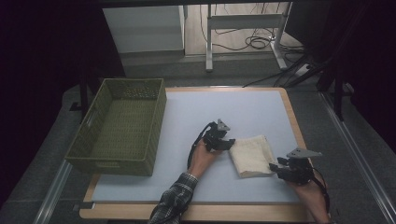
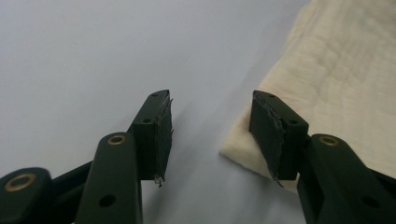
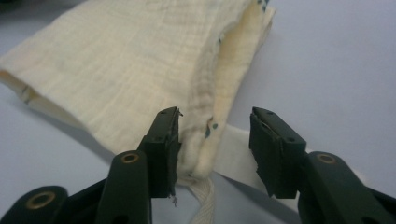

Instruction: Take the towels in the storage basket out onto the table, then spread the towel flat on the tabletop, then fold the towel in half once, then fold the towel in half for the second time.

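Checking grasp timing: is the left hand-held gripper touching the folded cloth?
Cannot tell. In the left gripper view, one pad overlaps the folded cloth's corner; jaws open, contact unclear.

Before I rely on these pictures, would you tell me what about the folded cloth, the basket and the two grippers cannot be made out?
- Folded cloth, right gripper view: its small dark print is too blurred to read, and the white strap's far end is cut off behind the jaw.
- Cloth, left gripper view: its right part runs past the frame edge.
- Green woven basket, high view: the near wall hides the floor's front strip.
- Left gripper, right gripper, high view: too small and dark to judge the pads.
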`<action>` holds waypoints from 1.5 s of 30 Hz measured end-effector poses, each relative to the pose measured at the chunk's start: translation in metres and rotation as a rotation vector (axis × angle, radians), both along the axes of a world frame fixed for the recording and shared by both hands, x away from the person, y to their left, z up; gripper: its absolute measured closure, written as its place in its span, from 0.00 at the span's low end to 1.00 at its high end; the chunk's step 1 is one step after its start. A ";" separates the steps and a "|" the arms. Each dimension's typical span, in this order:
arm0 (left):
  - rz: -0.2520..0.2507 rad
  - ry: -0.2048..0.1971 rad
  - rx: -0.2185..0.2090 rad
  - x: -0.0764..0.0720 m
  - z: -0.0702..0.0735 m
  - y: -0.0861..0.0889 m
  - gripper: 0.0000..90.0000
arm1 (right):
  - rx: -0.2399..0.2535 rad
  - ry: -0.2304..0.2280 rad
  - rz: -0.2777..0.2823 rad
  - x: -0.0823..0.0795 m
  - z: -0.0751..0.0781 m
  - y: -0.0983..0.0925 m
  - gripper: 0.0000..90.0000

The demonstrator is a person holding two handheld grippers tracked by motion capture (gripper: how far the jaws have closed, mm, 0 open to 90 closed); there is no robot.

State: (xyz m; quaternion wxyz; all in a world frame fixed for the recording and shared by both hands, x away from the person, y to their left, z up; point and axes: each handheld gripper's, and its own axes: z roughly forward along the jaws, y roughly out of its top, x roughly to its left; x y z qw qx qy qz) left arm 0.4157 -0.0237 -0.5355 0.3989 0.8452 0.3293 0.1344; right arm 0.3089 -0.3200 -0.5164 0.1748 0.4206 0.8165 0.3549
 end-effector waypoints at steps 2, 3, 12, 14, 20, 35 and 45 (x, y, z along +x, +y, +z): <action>0.005 0.001 0.003 0.000 0.000 0.000 0.53 | 0.023 0.012 -0.004 0.000 -0.003 -0.002 0.57; 0.006 0.008 0.004 0.001 0.000 0.000 0.53 | 0.040 0.026 -0.007 0.001 -0.004 -0.002 0.57; -0.021 0.095 -0.037 -0.001 0.001 0.001 0.72 | 0.121 0.092 0.028 0.002 -0.007 -0.001 0.86; -0.043 0.120 -0.045 -0.001 0.002 0.001 0.81 | 0.147 0.107 0.027 0.002 -0.007 -0.002 0.89; -0.055 0.105 -0.028 -0.005 0.004 -0.004 0.96 | 0.156 0.101 0.014 0.000 -0.007 -0.001 0.92; -0.047 -0.007 -0.071 -0.011 0.033 0.011 0.96 | 0.178 0.042 0.063 -0.006 0.015 0.009 0.92; -0.030 -0.034 -0.070 -0.013 0.046 0.028 0.96 | 0.183 0.018 0.109 -0.003 0.026 0.025 0.92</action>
